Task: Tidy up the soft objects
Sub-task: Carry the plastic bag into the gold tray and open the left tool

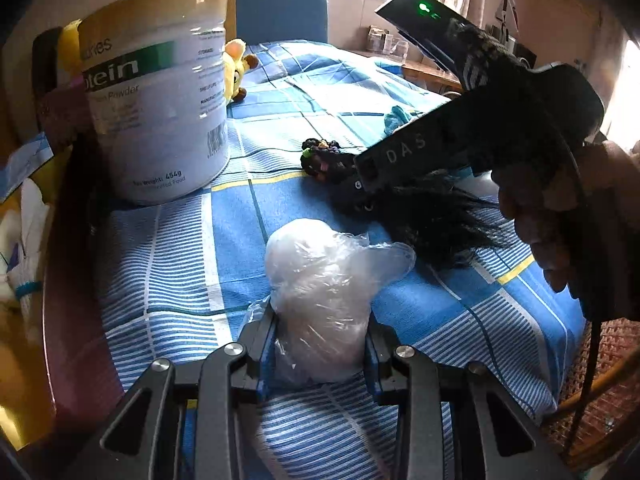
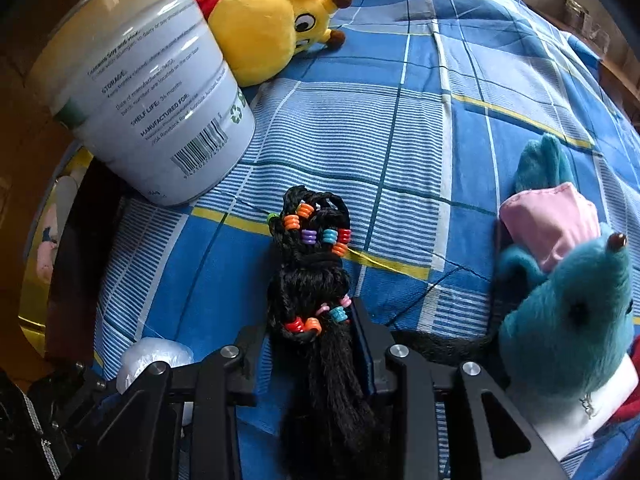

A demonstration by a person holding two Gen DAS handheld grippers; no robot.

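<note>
From the left wrist, the left gripper (image 1: 322,354) is clamped on a crumpled clear plastic bag (image 1: 324,292) resting on the blue checked cloth (image 1: 180,248), near a white protein tin (image 1: 156,92).

From the right wrist, the right gripper (image 2: 310,334) pinches a black braided hairpiece (image 2: 312,280) strung with coloured beads, lying on the cloth between tin and teal plush (image 2: 568,320).

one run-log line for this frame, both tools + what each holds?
left tool: shut on clear plastic bag bundle | right tool: shut on black braided hairpiece with coloured beads | surface: blue checked cloth
</note>
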